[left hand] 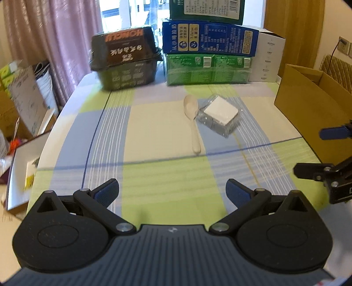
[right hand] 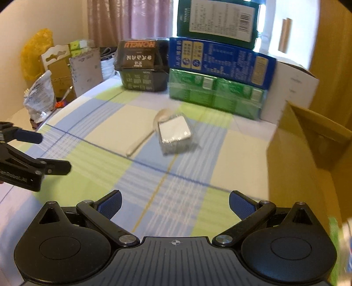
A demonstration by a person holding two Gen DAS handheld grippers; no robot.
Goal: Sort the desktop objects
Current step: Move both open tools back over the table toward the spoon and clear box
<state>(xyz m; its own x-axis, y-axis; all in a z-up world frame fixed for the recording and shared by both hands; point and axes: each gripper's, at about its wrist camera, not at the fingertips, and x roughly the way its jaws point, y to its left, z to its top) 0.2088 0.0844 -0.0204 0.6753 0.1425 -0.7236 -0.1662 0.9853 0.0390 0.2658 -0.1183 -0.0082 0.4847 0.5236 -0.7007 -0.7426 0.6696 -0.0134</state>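
The pale cream plastic spoon (left hand: 192, 122) lay near the centre of the left wrist view on the checked green, blue and cream tablecloth (left hand: 154, 123), its bowl toward the top of the frame and its handle running down toward a thin blue line in the cloth. Just right of it, touching or nearly touching the bowl, sat the small clear plastic box with a white square top (left hand: 220, 114). At the upper left of that view stood a dark lidded food container with white lettering (left hand: 125, 61); to its right rose a stack of cartons, a green pack (left hand: 208, 69) at the bottom, a blue box (left hand: 210, 39) on it and a dark green box (left hand: 206, 10) on top, with a white box (left hand: 268, 58) beside them. An open brown cardboard box (left hand: 308, 105) filled the right edge. The left gripper (left hand: 172, 191) hung low in the foreground, its blue-padded fingers spread wide apart and empty, well short of the spoon. In the right wrist view the spoon (right hand: 143, 138) lay left of the clear box (right hand: 175, 135), partly tucked behind it, both blurred. The right gripper (right hand: 175, 203) likewise stood with fingers parted and nothing between them, with the cardboard box (right hand: 303, 154) at the right of that frame.
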